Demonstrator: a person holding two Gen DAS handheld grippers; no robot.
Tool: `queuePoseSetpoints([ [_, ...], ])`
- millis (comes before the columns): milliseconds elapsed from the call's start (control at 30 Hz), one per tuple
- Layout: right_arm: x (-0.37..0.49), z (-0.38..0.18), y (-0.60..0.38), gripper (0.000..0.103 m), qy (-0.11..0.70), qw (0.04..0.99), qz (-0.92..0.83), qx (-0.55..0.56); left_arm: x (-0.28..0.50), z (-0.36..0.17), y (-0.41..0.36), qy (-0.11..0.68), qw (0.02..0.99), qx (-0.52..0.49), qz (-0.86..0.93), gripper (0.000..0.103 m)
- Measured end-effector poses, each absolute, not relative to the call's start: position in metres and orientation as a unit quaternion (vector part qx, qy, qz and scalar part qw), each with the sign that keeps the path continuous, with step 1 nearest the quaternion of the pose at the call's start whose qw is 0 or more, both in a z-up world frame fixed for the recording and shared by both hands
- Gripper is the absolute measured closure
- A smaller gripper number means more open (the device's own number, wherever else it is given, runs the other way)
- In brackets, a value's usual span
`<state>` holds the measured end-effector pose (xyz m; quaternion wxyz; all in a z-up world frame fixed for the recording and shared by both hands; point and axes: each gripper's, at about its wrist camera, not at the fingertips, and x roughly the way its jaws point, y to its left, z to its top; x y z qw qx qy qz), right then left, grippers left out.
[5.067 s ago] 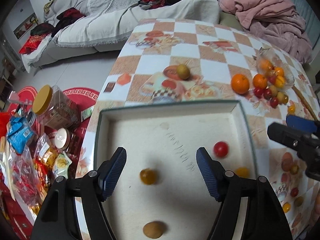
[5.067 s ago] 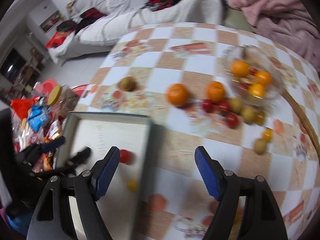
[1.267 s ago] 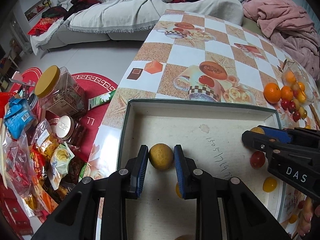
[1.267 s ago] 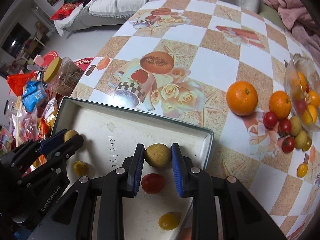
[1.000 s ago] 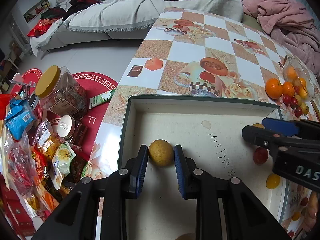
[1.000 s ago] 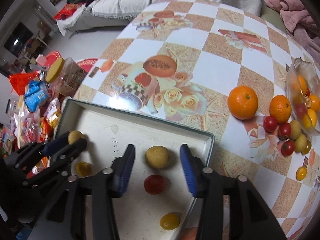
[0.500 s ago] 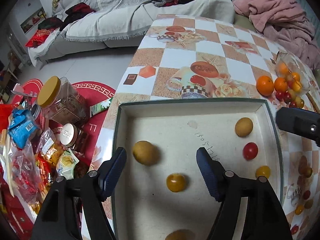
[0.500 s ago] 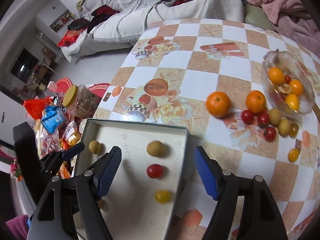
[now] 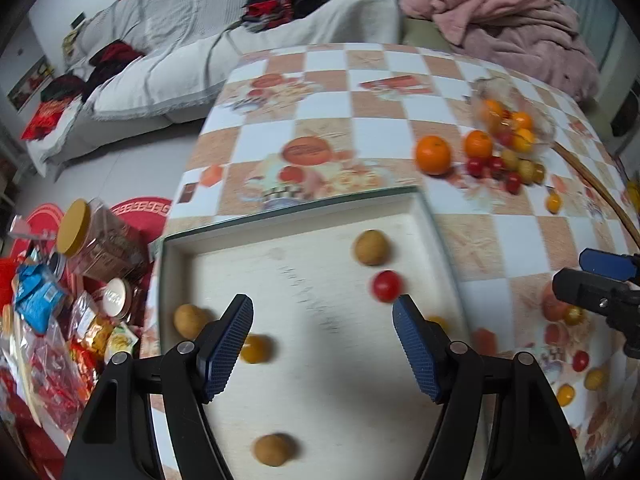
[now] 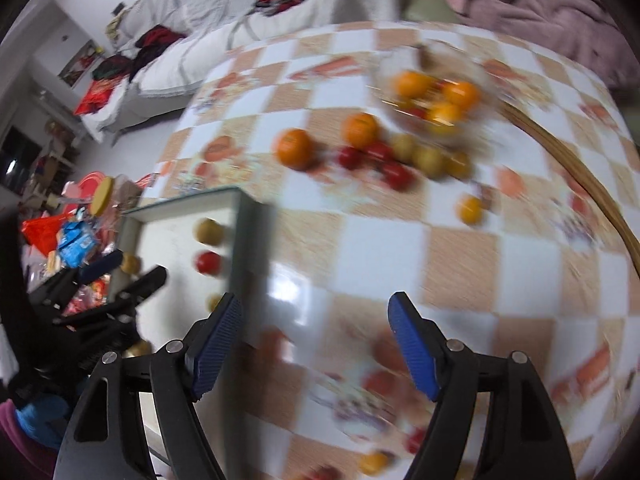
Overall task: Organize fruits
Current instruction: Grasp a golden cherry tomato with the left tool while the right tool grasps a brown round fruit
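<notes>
Checkered tabletop [image 9: 400, 108] with a printed cloth fills both views, a grey-covered sofa [image 9: 192, 40] and a pink blanket [image 9: 512, 12] behind it. My left gripper [image 9: 323, 322] hangs wide and empty over the shallow white tray [image 9: 280, 220], which sits at the tabletop's near left edge. Inside the tray lie a brown fruit [image 9: 371, 247] and a red tomato [image 9: 386, 286] near the right wall, another brown fruit [image 9: 187, 321] by the left wall, and a yellow one [image 9: 256, 349] just beside my left finger. My right gripper [image 10: 315, 322] is spread wide too, holding nothing, over bare cloth just right of the tray (this view is blurred). Far across sit two oranges [image 9: 433, 155], small red and yellow fruits, and a glass bowl [image 9: 532, 120] of more fruit.
</notes>
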<state>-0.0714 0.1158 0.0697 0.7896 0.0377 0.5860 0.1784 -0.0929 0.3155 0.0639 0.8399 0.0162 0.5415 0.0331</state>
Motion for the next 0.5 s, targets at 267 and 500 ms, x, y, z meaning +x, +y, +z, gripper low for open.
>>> queuePoseSetpoints([
  [267,-0.101,0.058,0.042,0.024,0.604,0.788,0.110,0.045,-0.086,0.070,0.250,0.542,0.839,0.034,-0.031,0.029],
  [500,-0.137,0.048,-0.003,0.024,0.621,0.778,0.080,0.053,-0.096,0.061,0.193,0.552,0.826,0.063,-0.095,0.029],
])
